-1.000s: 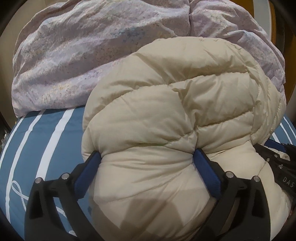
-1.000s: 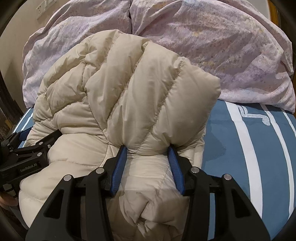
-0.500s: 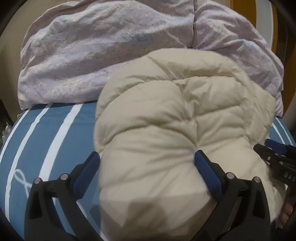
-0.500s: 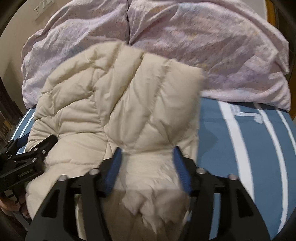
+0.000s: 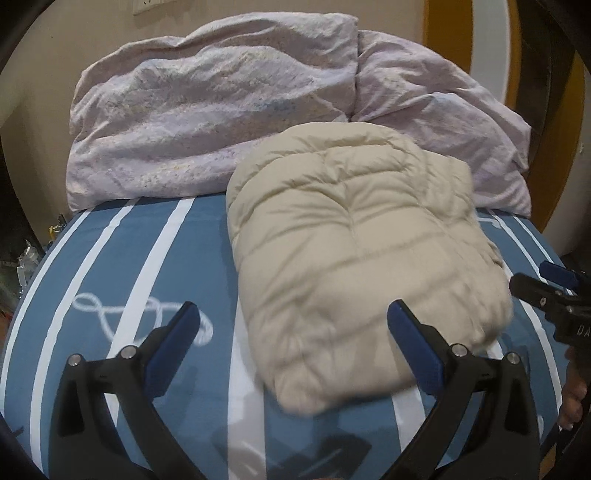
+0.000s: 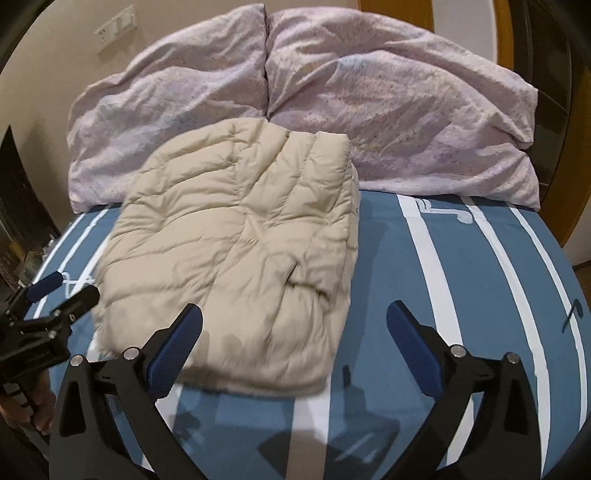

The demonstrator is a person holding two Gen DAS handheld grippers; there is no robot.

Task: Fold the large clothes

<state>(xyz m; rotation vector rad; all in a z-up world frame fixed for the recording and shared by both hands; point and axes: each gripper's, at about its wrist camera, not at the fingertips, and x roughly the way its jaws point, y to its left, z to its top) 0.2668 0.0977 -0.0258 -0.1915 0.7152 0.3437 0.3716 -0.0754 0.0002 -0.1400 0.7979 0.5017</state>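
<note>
A cream quilted puffer jacket (image 5: 362,251) lies folded into a thick bundle on the blue bed with white stripes (image 5: 122,266). It also shows in the right wrist view (image 6: 236,236). My left gripper (image 5: 293,325) is open and empty, pulled back from the jacket's near edge. My right gripper (image 6: 293,325) is open and empty, just off the jacket's near right corner. The right gripper shows at the right edge of the left wrist view (image 5: 554,291), and the left gripper at the left edge of the right wrist view (image 6: 48,306).
A crumpled lilac duvet (image 5: 221,122) is piled along the head of the bed, touching the jacket's far edge; it also shows in the right wrist view (image 6: 388,107). A wall with a switch plate (image 6: 114,26) is behind. Bare striped sheet (image 6: 480,277) lies right of the jacket.
Both grippers let go of the jacket, opened wide and pulled back. The raised fold dropped and the jacket now lies flatter on the bed.
</note>
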